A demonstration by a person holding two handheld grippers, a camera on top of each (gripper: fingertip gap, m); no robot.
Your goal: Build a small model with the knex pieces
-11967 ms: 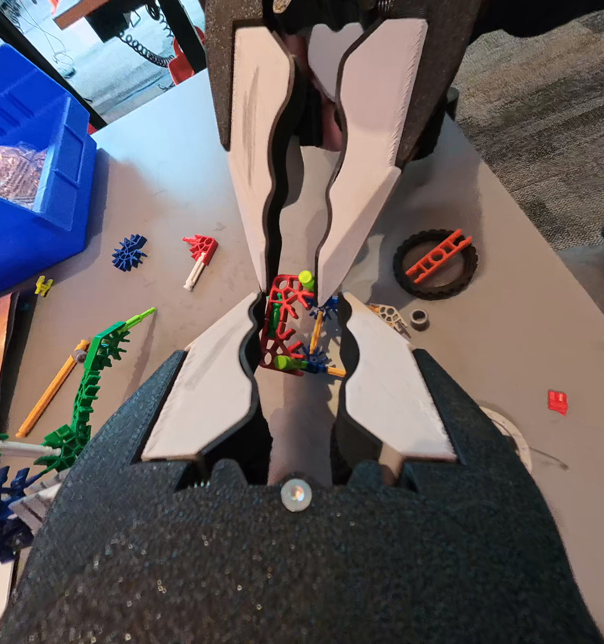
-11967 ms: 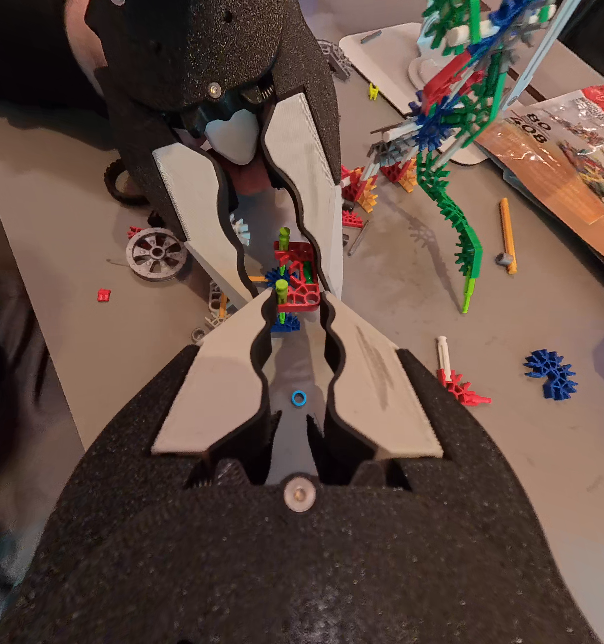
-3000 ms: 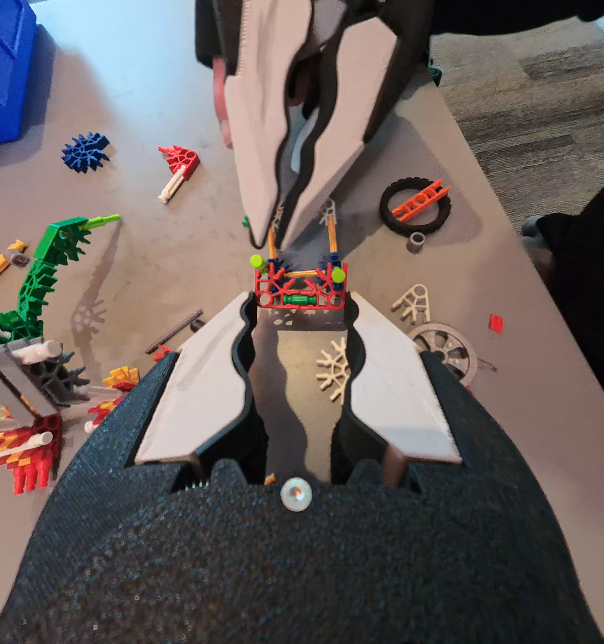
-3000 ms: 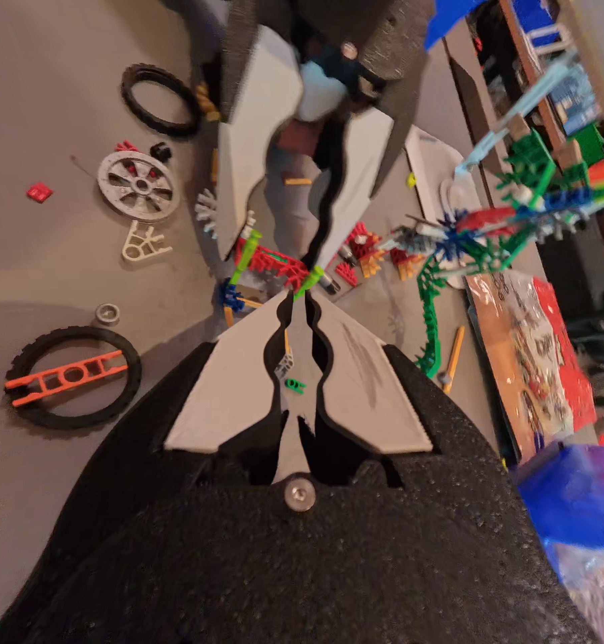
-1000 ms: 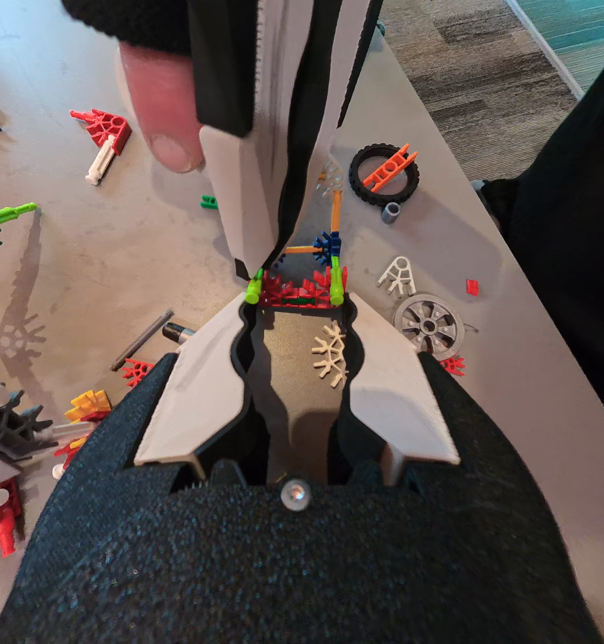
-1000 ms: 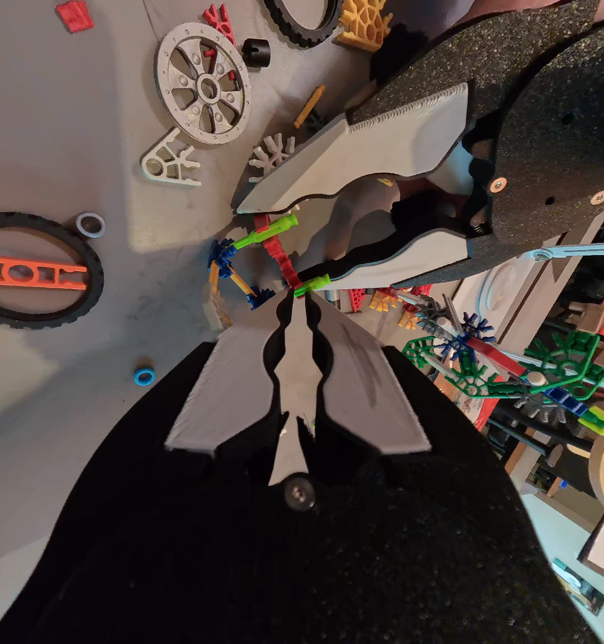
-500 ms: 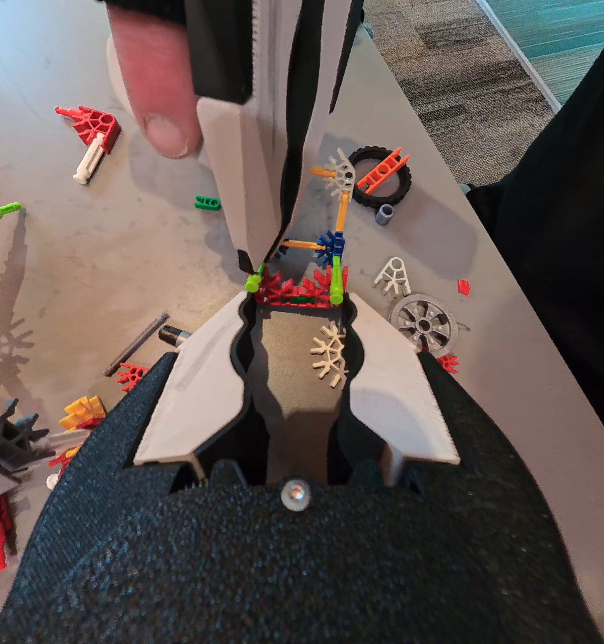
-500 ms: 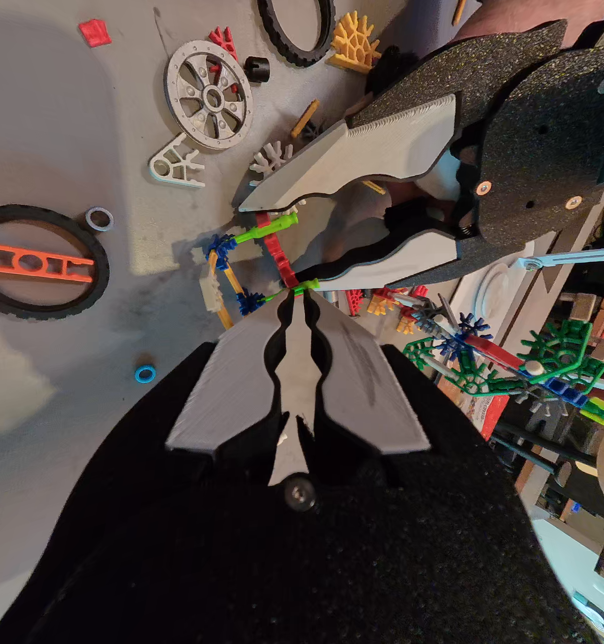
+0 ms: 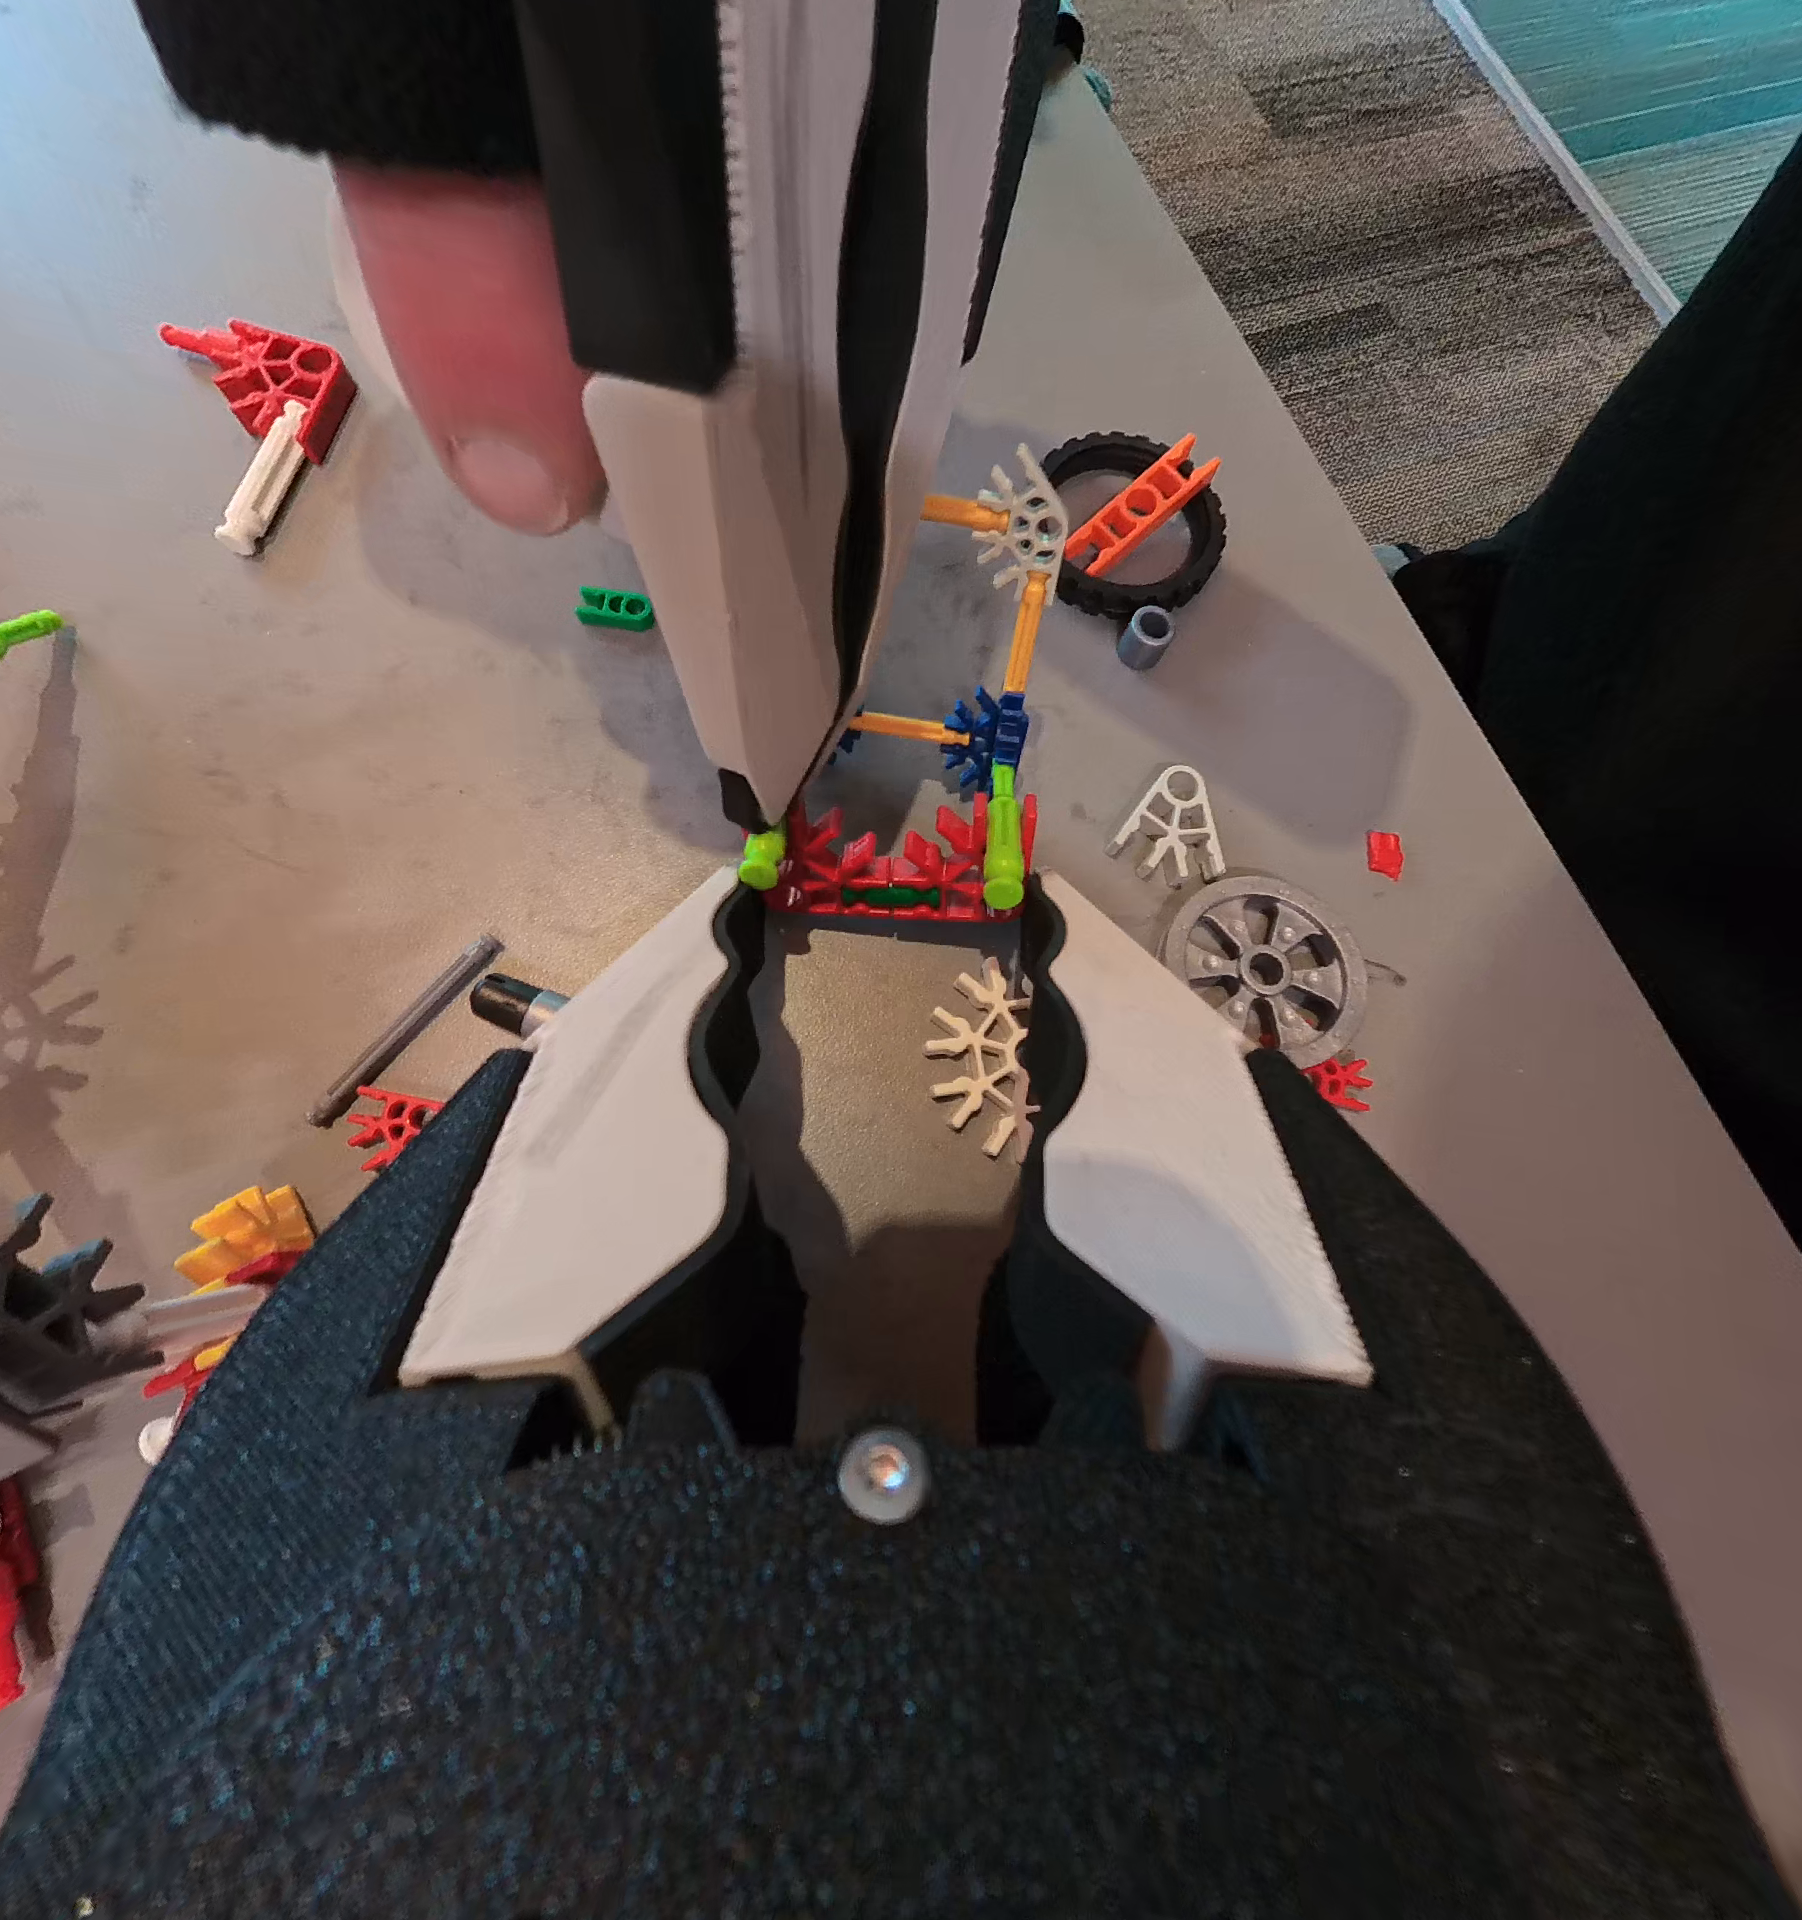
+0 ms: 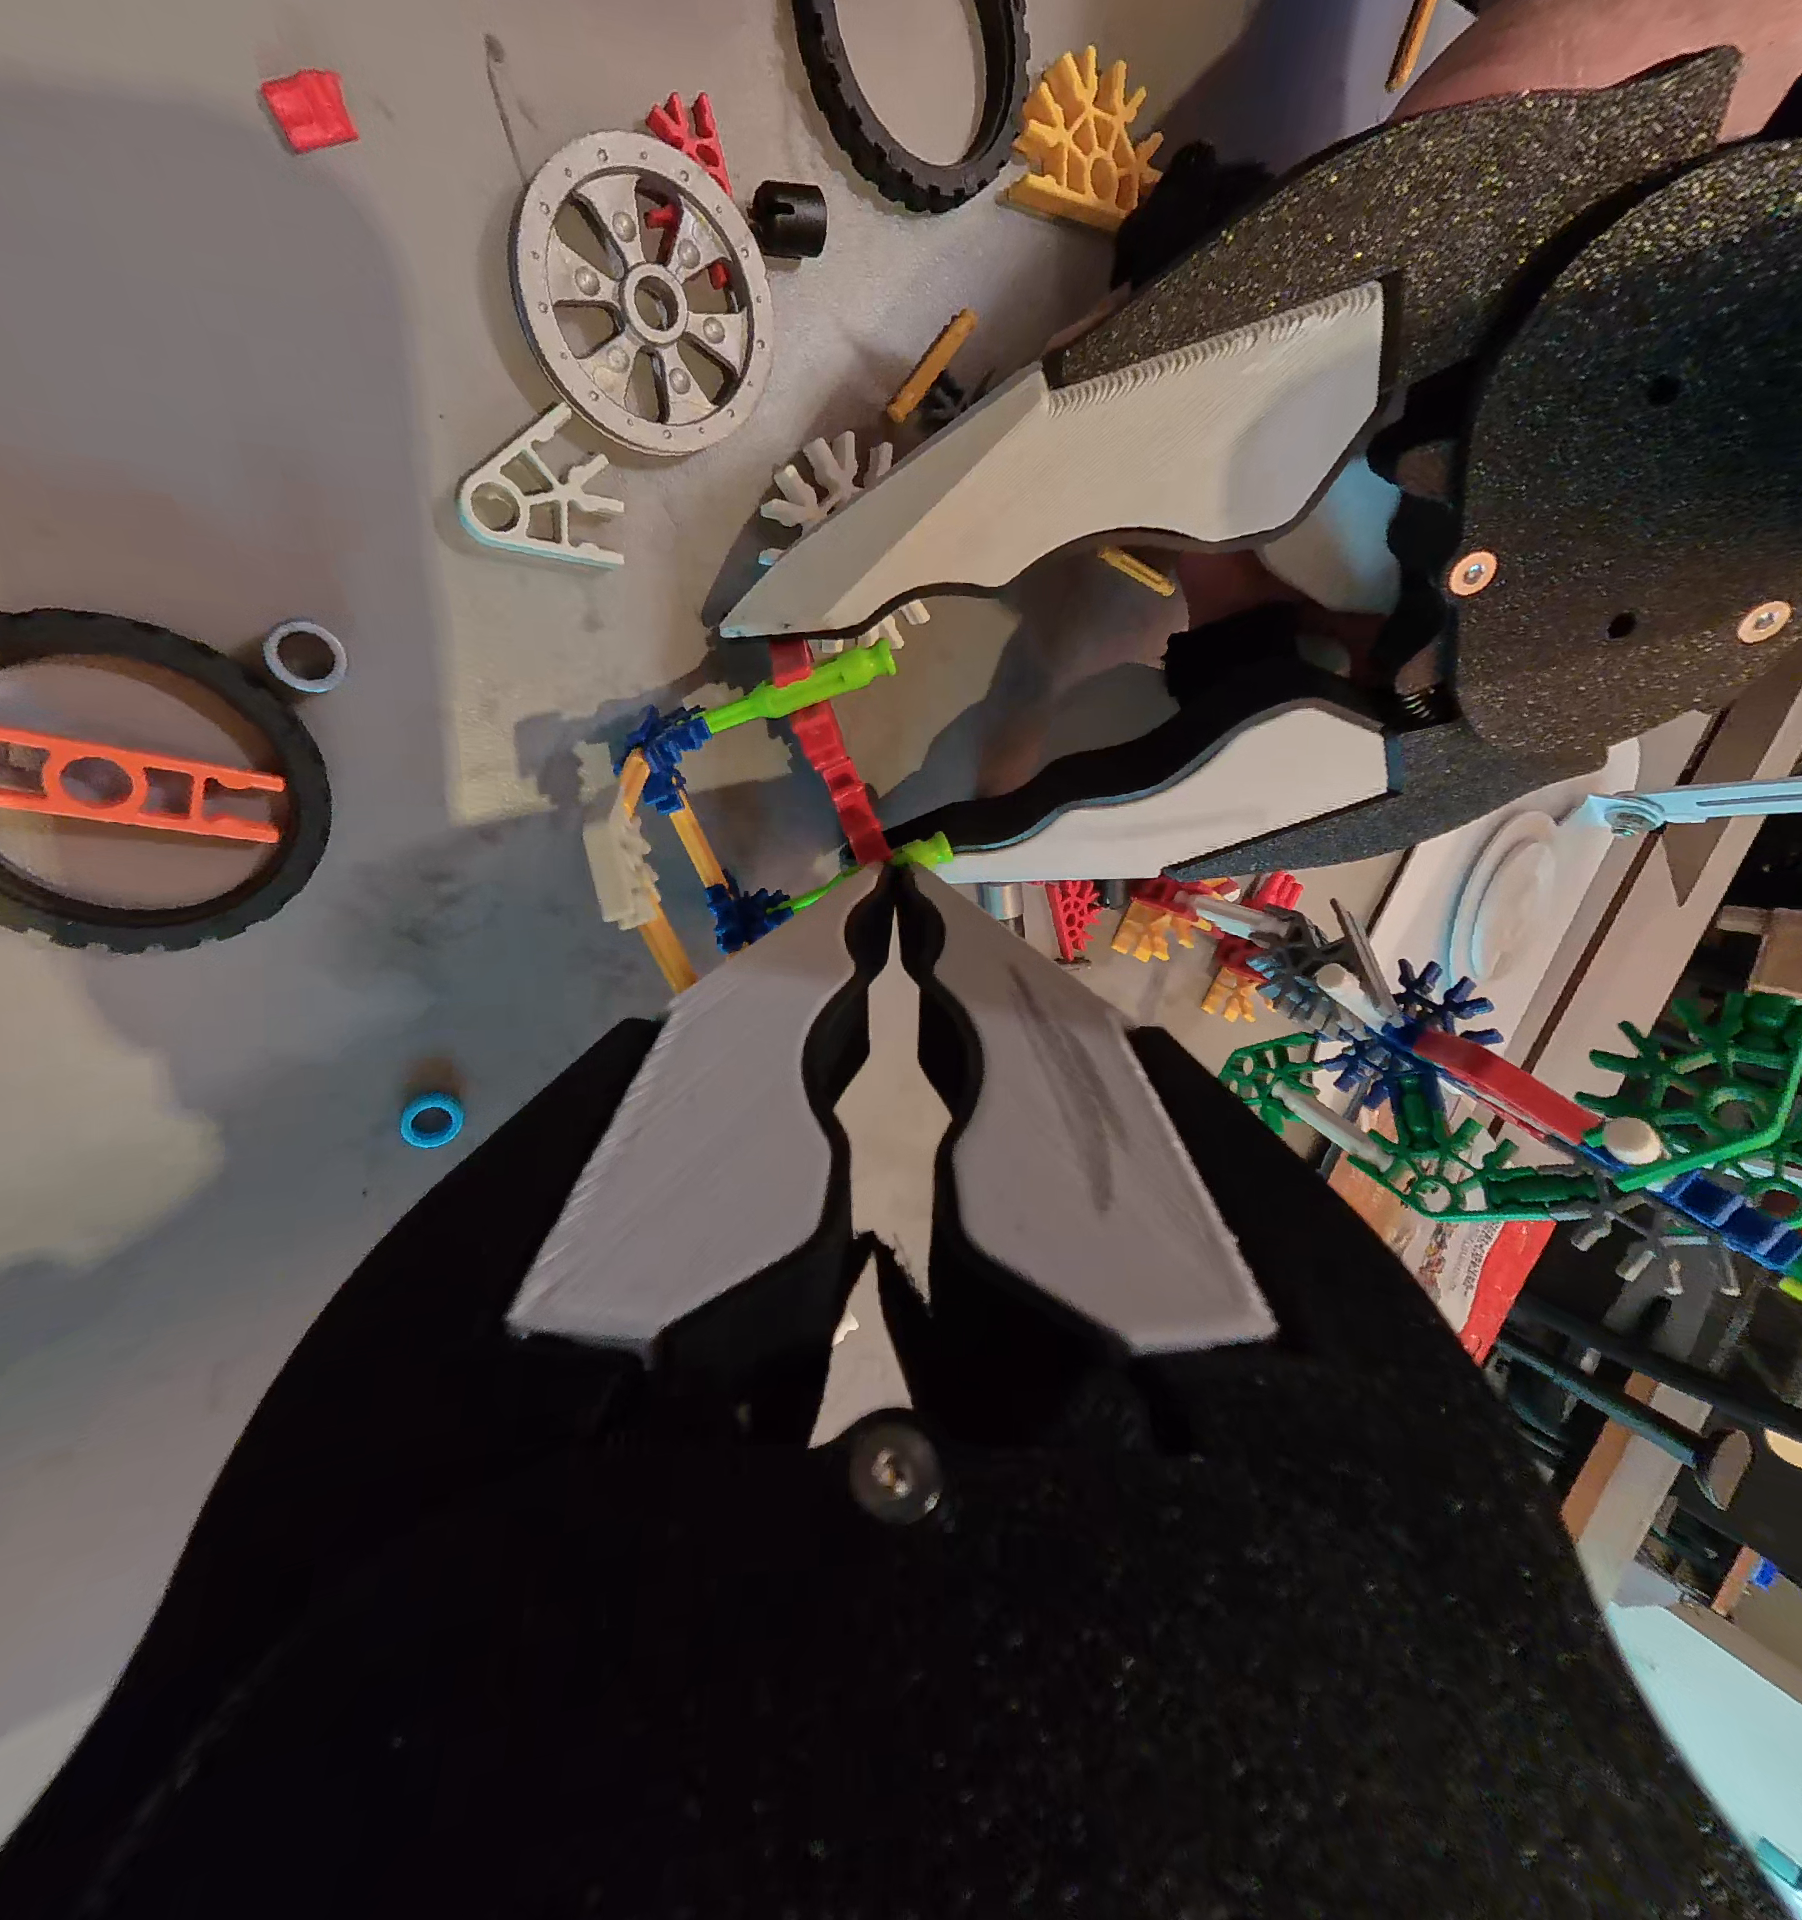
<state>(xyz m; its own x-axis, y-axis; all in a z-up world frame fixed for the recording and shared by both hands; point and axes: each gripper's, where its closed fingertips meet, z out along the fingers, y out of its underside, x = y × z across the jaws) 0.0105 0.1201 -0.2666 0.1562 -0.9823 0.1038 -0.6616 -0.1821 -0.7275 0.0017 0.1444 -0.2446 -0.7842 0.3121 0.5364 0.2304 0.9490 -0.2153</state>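
Note:
A small rod-and-connector assembly [image 9: 892,878] has red connectors, two lime green rods, blue connectors, orange rods and a grey connector. It is held just above the grey table [image 9: 253,790]. My left gripper [image 9: 892,896] is shut on its red connector bar, one fingertip at each end. My right gripper [image 9: 772,805] comes down from above, shut on the left lime rod [image 9: 762,860]. In the right wrist view my right gripper [image 10: 884,871] pinches that lime rod [image 10: 923,854] where it meets the red bar [image 10: 829,753], and the left gripper [image 10: 824,732] spans the bar.
A black tyre with an orange piece [image 9: 1136,530], a grey sleeve [image 9: 1146,636], a grey wheel hub [image 9: 1263,971] and white connectors [image 9: 980,1049] lie near the table's right edge. A red connector with a white rod [image 9: 273,390] and a green clip [image 9: 614,608] lie left. A large green-blue model [image 10: 1603,1143] stands right. My left and right fingertips are right by each other. Measured from the fingertips, the grey wheel hub [image 9: 1263,971] is 4 cm or so from the left gripper and 10 cm from the right. Seen from the right wrist view [image 10: 665,298] as well.
Over twelve seconds my right gripper went from open around the assembly to shut on its lime rod, and the assembly was turned. In the last half second the hold is unchanged, with only a slight shift.

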